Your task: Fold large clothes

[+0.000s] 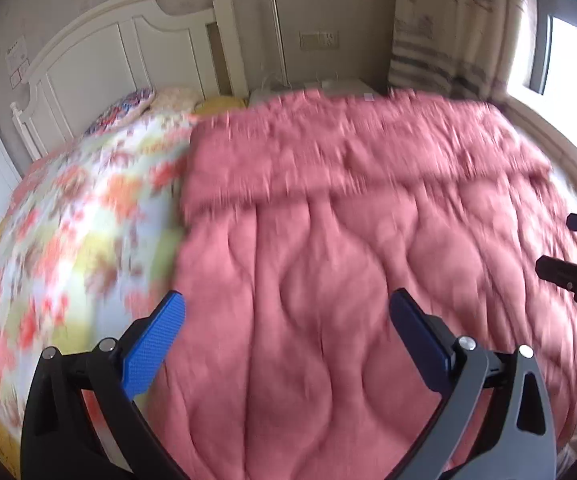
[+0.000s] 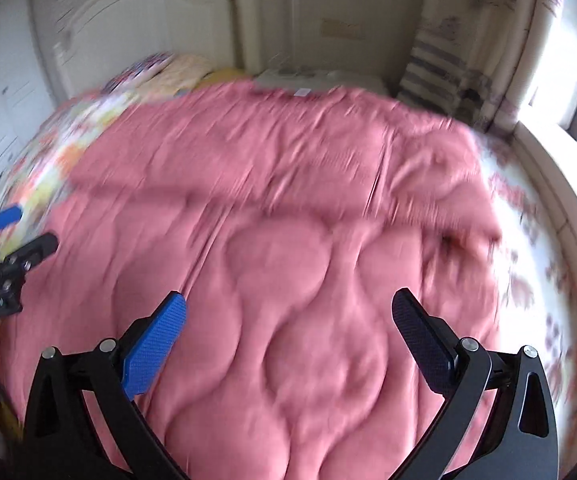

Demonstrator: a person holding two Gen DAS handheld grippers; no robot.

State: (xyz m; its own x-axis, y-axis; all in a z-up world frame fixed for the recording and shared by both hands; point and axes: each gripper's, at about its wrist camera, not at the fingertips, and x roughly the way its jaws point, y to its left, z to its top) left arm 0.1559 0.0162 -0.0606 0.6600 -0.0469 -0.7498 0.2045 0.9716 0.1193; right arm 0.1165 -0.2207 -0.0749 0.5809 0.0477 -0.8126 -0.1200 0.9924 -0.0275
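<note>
Pink quilt [image 1: 348,264]: a thick, stitched, salmon-pink cover spread across most of the bed, with wavy quilting lines running toward the headboard. Its far part lies doubled over, making a raised band with a shadowed edge across the width.

Left gripper [image 1: 286,316]: hangs above the near left part of the quilt, blue-padded fingers [image 1: 156,344] spread wide apart, nothing between them. I cannot tell whether the tips touch the cloth. From the right wrist view it shows at the left border [image 2: 24,232], over the line where pink meets the flowered sheet.

Right gripper [image 2: 288,316]: poised over the near middle of the quilt, fingers [image 2: 420,340] also wide apart and holding nothing. In the left wrist view its dark tips poke in from the right edge [image 1: 568,248], above the quilt's right side.

Flowered sheet [image 1: 72,240]: white with orange, red and yellow blotches, covering the bed to the left of the quilt and showing again along its right side [image 2: 528,260]. Badly smeared by motion blur.

Pillows [image 1: 136,108]: a patterned one and a pale one just beside it, up against the headboard, beyond the sheet.

Headboard [image 1: 128,48]: white, panelled, with a curved top and a knobbed post.

Curtain [image 1: 448,32]: pale with grey stripes, hanging at the far right corner beside the bright window [image 1: 568,60].

Wall plate [image 1: 318,40]: a small rectangle on the beige wall between headboard and curtain.
</note>
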